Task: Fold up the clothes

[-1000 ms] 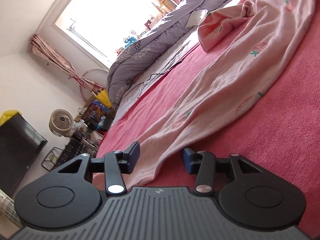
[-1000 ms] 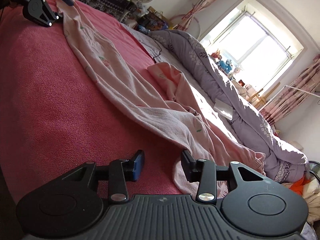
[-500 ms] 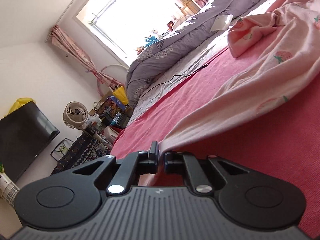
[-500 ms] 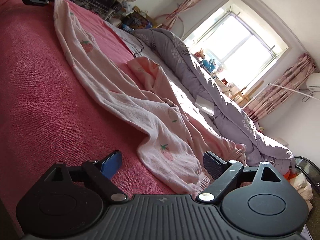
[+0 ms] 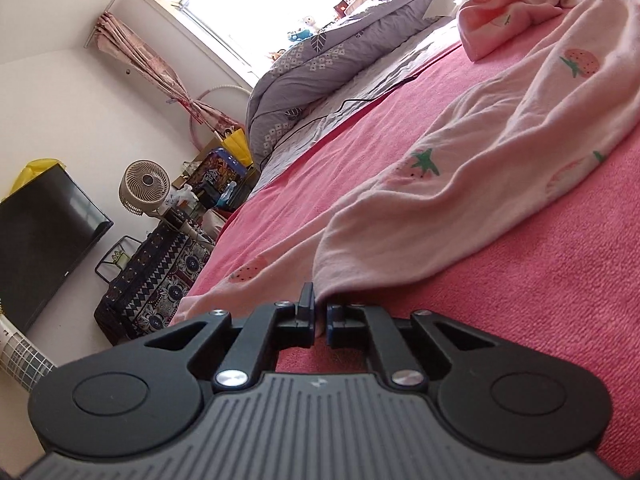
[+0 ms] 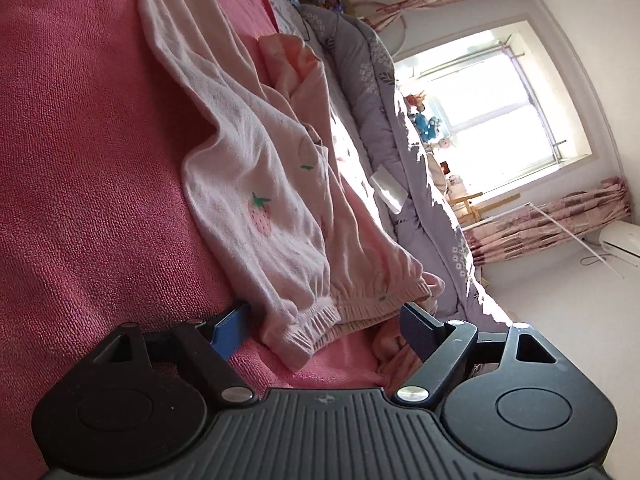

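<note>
Pink strawberry-print pyjama trousers [image 5: 460, 184] lie stretched along the red bed cover [image 5: 520, 300]. My left gripper [image 5: 318, 308] is shut on the hem of one leg, and the fabric rises straight from between its pads. In the right wrist view the elastic waistband [image 6: 360, 304] of the trousers [image 6: 260, 184] lies between the blue pads of my right gripper [image 6: 324, 316]. Its jaws stand wide on either side of the band and are closing, with the pads not pressing on the cloth.
A grey patterned duvet [image 5: 320, 60] is bunched along the far side of the bed under the window. Past the bed's left edge stand a fan [image 5: 144, 184], a dark screen [image 5: 44, 232] and a patterned box [image 5: 160, 280]. A black cable [image 5: 360, 100] lies on the sheet.
The left jaws closed on the trouser hem. The right gripper opened wide, rolled and moved up to the waistband, which now lies between its jaws.
</note>
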Motion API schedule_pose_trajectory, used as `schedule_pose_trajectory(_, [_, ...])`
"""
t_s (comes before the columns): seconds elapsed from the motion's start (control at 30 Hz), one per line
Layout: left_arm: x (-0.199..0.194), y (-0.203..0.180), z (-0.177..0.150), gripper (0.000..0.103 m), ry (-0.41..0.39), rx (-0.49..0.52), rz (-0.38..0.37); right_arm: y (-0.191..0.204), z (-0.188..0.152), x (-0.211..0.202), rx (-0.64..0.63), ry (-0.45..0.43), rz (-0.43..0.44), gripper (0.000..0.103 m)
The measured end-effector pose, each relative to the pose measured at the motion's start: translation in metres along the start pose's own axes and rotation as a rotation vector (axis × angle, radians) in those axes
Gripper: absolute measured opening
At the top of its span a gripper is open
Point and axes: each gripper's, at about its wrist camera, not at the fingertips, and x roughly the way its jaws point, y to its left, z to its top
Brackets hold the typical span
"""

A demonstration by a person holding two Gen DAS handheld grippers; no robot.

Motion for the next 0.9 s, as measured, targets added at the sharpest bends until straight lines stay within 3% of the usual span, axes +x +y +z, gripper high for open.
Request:
schedule_pose_trajectory(0.1, [-0.001, 0.000, -0.001, 0.003, 0.001, -0.015, -0.004, -0.013, -0.002, 0.004, 0.127, 0.028, 0.062, 0.074])
schedule_pose_trajectory(0.17, [-0.001, 0.002, -0.002, 0.003, 0.000, -0.031, -0.012, -0.034, -0.013, 0.004, 0.341, 0.053, 0.131, 0.074])
schedule_pose_trajectory(0.2, [-0.001, 0.003, -0.003, 0.002, 0.000, -0.038, -0.017, -0.050, -0.025, 0.000, 0.509, 0.059, 0.185, 0.074])
schedule_pose_trajectory(0.3, [0.000, 0.005, -0.003, 0.001, 0.006, -0.051, -0.023, -0.080, -0.061, -0.009, 0.905, 0.014, 0.312, 0.071])
schedule_pose_trajectory(0.47, [-0.001, 0.003, -0.002, 0.000, 0.017, -0.062, -0.005, -0.092, -0.086, 0.011, 1.295, 0.007, 0.356, 0.061])
schedule_pose_trajectory(0.6, [-0.001, 0.003, 0.000, 0.000, 0.027, -0.062, 0.002, -0.073, -0.080, 0.034, 1.422, 0.113, 0.341, 0.051])
schedule_pose_trajectory(0.67, [-0.001, 0.003, 0.000, 0.000, 0.030, -0.058, 0.004, -0.068, -0.074, 0.032, 1.420, 0.121, 0.294, 0.046])
schedule_pose_trajectory(0.73, [0.000, 0.002, 0.001, 0.000, 0.033, -0.054, 0.007, -0.067, -0.072, 0.030, 1.435, 0.126, 0.268, 0.032])
schedule_pose_trajectory(0.77, [0.000, 0.002, 0.002, 0.000, 0.035, -0.052, 0.009, -0.070, -0.076, 0.028, 1.462, 0.124, 0.269, 0.019])
schedule_pose_trajectory(0.9, [0.000, 0.001, 0.003, 0.000, 0.041, -0.046, 0.011, -0.087, -0.088, 0.021, 1.485, 0.124, 0.233, 0.010])
